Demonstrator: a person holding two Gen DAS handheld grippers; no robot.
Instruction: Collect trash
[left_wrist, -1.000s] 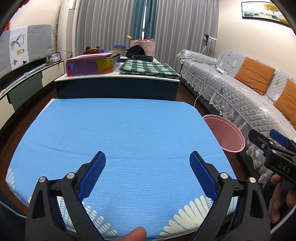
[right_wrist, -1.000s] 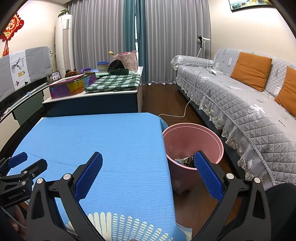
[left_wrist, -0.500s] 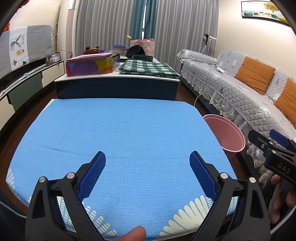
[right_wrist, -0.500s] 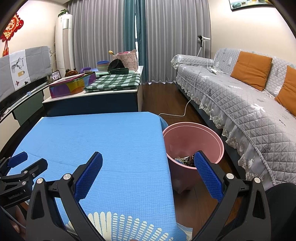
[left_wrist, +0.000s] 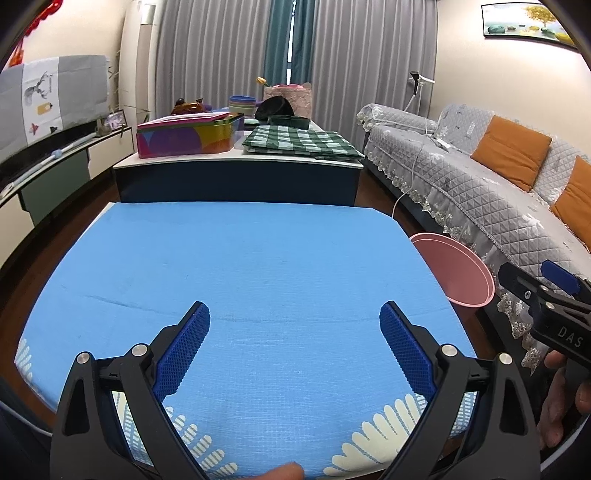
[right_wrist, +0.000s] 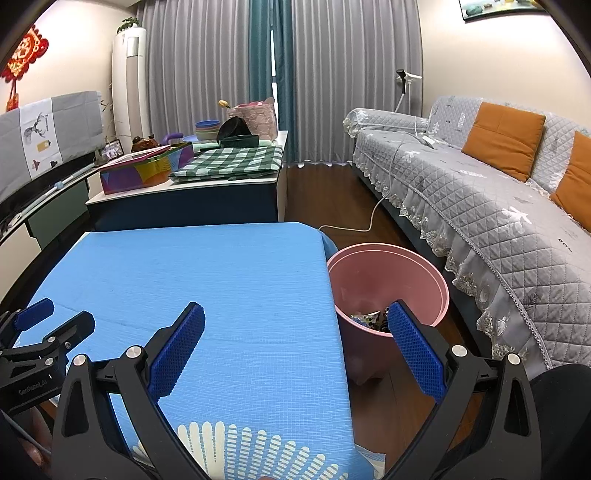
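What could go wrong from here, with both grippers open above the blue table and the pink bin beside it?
1. The pink bin stands on the floor close against the corner of the blue tablecloth; a low sweep of the right gripper might knock it and spill the wrappers inside.
2. A white cable lies on the floor behind the bin; someone could trip on it.
3. The left gripper is near the cloth and might snag it.

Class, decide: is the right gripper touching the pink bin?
Apart. In the left wrist view the right gripper hangs short of the pink bin, with sofa skirt showing between them.
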